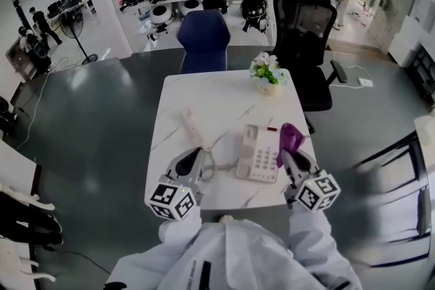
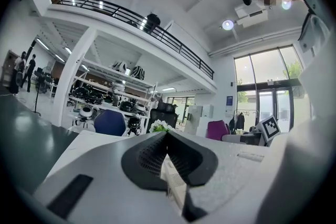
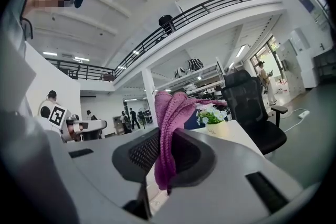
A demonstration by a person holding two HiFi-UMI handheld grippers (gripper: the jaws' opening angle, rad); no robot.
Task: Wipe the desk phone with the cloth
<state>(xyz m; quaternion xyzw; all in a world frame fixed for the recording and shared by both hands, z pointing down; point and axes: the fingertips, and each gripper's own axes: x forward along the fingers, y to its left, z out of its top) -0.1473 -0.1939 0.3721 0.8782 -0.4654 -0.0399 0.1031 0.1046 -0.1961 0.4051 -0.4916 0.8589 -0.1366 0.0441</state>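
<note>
Purple knitted cloth (image 1: 290, 138) (image 3: 170, 118) stood upright in the right gripper (image 1: 289, 156) (image 3: 165, 165), whose jaws were clamped on it, just beside the desk phone (image 1: 259, 154) at its three o'clock. At the phone's nine o'clock the left gripper (image 1: 197, 154) (image 2: 167, 152) hovered with its jaws drawn together. The handset (image 1: 192, 127) lay apart at ten o'clock on the marble table (image 1: 224, 95), with a flower pot (image 1: 266, 75) at twelve.

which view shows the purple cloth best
The right gripper view: the cloth sits large, clamped between the jaws, knit visible. Head view shows it small beside the phone; left gripper view, only a distant purple patch.
</note>
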